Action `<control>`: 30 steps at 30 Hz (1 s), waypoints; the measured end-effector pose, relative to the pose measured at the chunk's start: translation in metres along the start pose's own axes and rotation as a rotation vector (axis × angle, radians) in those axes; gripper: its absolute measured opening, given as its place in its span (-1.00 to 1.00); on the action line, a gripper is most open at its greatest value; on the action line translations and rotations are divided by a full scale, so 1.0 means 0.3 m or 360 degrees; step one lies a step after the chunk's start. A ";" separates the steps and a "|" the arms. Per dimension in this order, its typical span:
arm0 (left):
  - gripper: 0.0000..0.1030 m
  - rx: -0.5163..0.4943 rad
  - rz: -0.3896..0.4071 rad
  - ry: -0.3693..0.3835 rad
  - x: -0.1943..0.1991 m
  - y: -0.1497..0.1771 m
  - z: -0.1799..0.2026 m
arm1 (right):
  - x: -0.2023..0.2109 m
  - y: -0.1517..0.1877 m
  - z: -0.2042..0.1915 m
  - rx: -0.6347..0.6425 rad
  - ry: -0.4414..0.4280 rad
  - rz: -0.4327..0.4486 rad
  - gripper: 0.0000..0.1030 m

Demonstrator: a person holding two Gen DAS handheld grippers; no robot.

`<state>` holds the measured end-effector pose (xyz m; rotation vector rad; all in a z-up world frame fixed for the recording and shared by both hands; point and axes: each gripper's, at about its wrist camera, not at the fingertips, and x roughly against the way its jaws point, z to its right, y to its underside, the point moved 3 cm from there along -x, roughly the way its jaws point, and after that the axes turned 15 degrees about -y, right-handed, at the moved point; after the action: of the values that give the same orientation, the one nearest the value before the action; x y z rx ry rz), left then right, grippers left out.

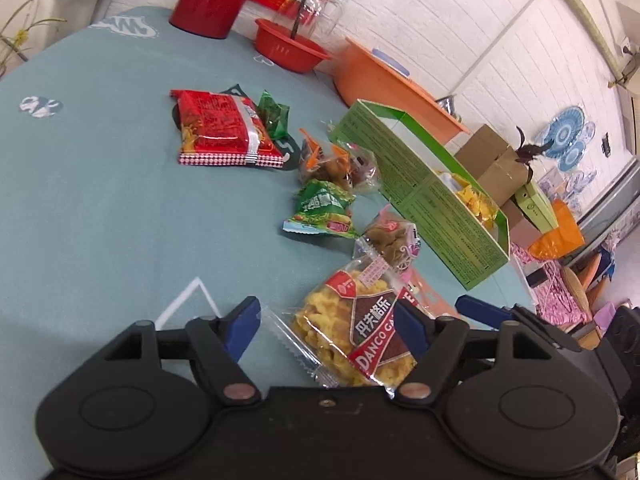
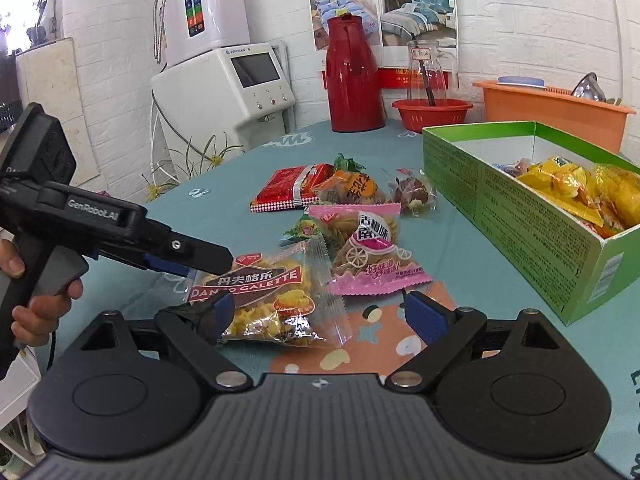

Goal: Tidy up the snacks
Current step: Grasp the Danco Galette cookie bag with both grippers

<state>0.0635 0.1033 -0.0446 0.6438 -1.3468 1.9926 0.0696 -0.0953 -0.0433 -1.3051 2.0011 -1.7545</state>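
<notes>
Several snacks lie loose on the teal table [image 1: 80,200] beside the green box [image 2: 532,216], which already holds yellow packets. Largest risk: the box is light card — a bump from a carried packet could shove or tip it. The Danco galette packet [image 1: 352,332] lies between the spread fingers of the left gripper [image 1: 328,328]; its slick film could slip or crumple when pinched. The right gripper [image 2: 320,316] hangs wide too, near the same packet — the two could collide.
</notes>
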 end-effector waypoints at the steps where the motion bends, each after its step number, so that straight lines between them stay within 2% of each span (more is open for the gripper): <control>1: 1.00 0.0028 0.0009 -0.0013 0.015 0.008 -0.009 | 0.001 0.003 0.004 -0.0005 -0.0002 -0.0003 1.00; 5: 1.00 0.0133 0.0023 -0.0033 0.079 0.041 -0.049 | 0.003 -0.003 0.027 -0.0034 -0.0023 0.0003 1.00; 9: 1.00 0.0247 -0.0001 0.0003 0.117 0.090 -0.056 | -0.019 -0.025 0.062 -0.0156 -0.0158 0.0020 1.00; 13: 1.00 0.0303 0.0006 0.0028 0.099 0.098 -0.029 | -0.049 -0.013 0.079 -0.0296 -0.0253 -0.0013 1.00; 17: 1.00 0.0302 -0.0058 0.0056 0.035 0.086 0.001 | -0.035 0.015 0.069 -0.0353 -0.0383 -0.0029 1.00; 25: 1.00 0.0263 -0.0040 0.0042 0.008 0.078 0.044 | -0.043 0.002 0.086 -0.0311 -0.0354 -0.0054 0.97; 26: 0.88 0.0253 -0.0036 0.0023 0.005 0.079 0.043 | -0.050 0.009 0.088 -0.0319 -0.0377 -0.0065 0.77; 27: 0.21 0.0245 -0.0035 0.0007 0.000 0.080 0.042 | -0.049 0.014 0.088 -0.0337 -0.0399 -0.0056 0.49; 28: -0.06 0.0229 -0.0033 -0.0032 -0.005 0.083 0.043 | -0.043 0.017 0.087 -0.0335 -0.0395 -0.0045 0.32; 29: -0.07 0.0232 -0.0026 -0.0030 -0.006 0.084 0.043 | -0.034 0.015 0.082 -0.0314 -0.0390 -0.0037 0.24; 30: -0.14 0.0240 -0.0030 -0.0021 -0.004 0.082 0.049 | -0.025 0.010 0.073 -0.0280 -0.0372 -0.0030 0.06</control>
<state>0.0469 0.0825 -0.0556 0.7368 -1.2016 2.0925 0.0866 -0.1061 -0.0550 -1.5082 2.0507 -1.3837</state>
